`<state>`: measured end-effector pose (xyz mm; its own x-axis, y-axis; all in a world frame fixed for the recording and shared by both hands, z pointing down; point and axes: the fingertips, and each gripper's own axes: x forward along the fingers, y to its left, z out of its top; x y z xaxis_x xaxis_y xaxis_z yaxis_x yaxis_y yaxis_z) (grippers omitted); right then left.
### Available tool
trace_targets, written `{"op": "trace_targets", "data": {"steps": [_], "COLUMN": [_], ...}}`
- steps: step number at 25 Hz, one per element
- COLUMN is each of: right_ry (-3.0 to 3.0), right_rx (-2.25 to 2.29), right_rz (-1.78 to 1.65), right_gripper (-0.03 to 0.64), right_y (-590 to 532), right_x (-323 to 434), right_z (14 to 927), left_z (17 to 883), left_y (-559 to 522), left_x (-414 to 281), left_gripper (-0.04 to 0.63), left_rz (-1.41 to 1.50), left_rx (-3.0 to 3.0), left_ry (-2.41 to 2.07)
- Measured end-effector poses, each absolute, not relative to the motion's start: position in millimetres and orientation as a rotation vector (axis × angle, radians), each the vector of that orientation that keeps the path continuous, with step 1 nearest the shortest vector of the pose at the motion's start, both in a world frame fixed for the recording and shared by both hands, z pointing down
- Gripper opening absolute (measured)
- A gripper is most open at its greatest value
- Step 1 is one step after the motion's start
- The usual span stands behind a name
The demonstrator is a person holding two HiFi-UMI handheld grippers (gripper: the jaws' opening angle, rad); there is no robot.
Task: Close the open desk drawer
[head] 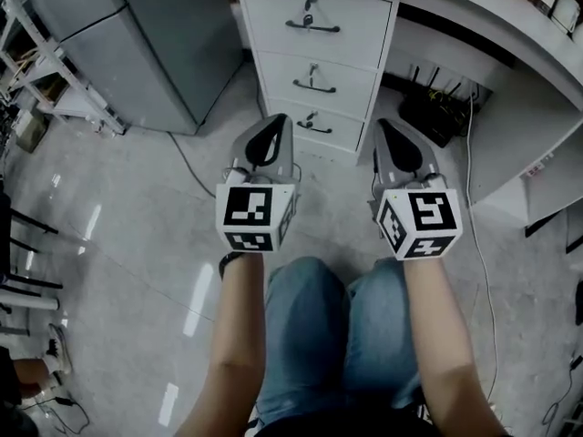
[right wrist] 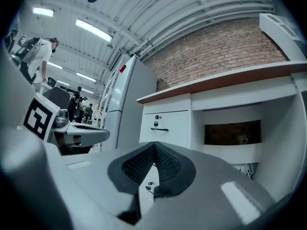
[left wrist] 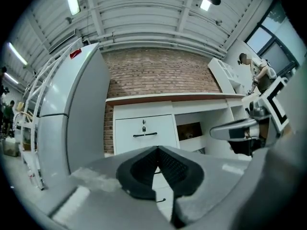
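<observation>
Black markers [head: 248, 206] on left tool [head: 281, 126], right tool [head: 383, 130]

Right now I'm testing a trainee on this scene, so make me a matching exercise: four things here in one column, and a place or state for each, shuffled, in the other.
1. drawer unit
2. grey fridge
3. black box with antennas
4. left gripper

A. left of the drawers in the head view
B. jaws together, nothing between them
C. three white fronts, each with a dark handle
D. under the desk, right of the drawers

Pairs: 1-C, 2-A, 3-D, 4-B.
</observation>
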<state>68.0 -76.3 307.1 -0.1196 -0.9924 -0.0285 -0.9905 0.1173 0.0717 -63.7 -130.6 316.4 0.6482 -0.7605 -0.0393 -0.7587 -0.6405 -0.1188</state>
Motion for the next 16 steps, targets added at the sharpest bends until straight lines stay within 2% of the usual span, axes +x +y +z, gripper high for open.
{"op": "trace_targets", "data": {"steps": [16], "right_ry": [-2.327], "right_rx": [2.055], "right_rz": [-0.170], "right_gripper": [-0.003], "right_y": [-73.9], "right_x": [67.5], "right_z": [304.9], "left_z": [314.9], "left_y": [-126.8], "left_x": [-64.9], "left_gripper": [-0.002], "left_rz": [-0.051], "left_rx": [-2.724], "left_ry": [1.282]}}
